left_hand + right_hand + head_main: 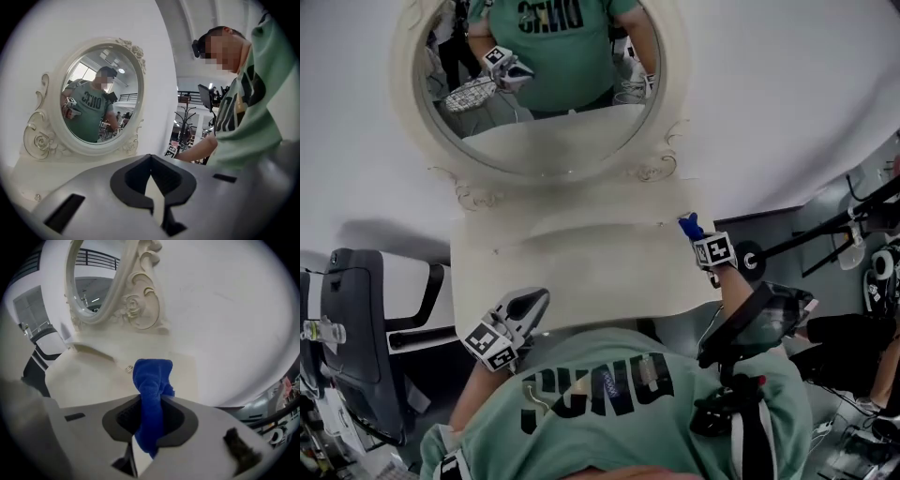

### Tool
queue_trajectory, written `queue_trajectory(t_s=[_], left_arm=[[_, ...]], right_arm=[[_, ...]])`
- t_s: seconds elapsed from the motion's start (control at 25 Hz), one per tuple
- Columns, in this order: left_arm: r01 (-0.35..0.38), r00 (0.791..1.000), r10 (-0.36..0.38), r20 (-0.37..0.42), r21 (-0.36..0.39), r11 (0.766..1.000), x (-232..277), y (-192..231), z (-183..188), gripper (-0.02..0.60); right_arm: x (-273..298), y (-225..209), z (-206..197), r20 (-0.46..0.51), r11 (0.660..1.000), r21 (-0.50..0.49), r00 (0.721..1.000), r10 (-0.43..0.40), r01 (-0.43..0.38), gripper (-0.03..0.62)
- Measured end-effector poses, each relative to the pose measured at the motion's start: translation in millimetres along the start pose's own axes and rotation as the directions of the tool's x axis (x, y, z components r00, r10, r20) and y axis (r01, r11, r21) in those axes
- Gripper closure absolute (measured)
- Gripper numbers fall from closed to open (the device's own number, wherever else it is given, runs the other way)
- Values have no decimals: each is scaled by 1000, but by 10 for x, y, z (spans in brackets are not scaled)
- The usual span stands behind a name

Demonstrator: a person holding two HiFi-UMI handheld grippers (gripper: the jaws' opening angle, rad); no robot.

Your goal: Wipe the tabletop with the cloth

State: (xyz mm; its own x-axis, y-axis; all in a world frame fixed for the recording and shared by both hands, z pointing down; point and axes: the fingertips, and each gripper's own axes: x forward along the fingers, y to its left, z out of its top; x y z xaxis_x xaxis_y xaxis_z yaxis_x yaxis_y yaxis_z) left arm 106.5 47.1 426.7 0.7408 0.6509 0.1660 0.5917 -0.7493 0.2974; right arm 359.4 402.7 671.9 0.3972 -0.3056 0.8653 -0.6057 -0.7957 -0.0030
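Head view: cream tabletop (pixel 581 267) w/ oval mirror (pixel 548 141) at its 12 o'clock. R gripper (pixel 694 232) sits at approx. 2 o'clock of the top, by the rear R corner; its jaws are clamped on a blue cloth (pixel 152 383), whose bunched end sticks out past the tips over the surface (contact w/ the top not discernible). L gripper (pixel 536 302) sits at approx. 7 o'clock, over the front edge beside the person's green shirt (pixel 609 394), jaws closed tip to tip w/ nothing between, aimed toward the mirror.
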Motion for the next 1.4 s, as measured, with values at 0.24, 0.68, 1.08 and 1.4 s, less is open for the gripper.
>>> queue_trajectory(t_s=[0.24,0.68,1.08,1.4], left_arm=[[-131,989,128,-79,-30,991,580,-70,-40,572],[-258,958,242,-153,-92,962,1145,-221,-261,572],[-202,971,187,-147,-94,975,1003,-275,-348,572],[5,994,-13,-111,-75,997,897,-382,-347,572]], right_arm=[[716,-837,808,56,994,-113,998,17,-11,514],[1614,-877,1432,27,873,-477,991,129,-101,514],[1330,-637,775,-132,798,-562,976,171,-216,516],[-1,275,-1526,-261,754,-586,950,171,-297,514]])
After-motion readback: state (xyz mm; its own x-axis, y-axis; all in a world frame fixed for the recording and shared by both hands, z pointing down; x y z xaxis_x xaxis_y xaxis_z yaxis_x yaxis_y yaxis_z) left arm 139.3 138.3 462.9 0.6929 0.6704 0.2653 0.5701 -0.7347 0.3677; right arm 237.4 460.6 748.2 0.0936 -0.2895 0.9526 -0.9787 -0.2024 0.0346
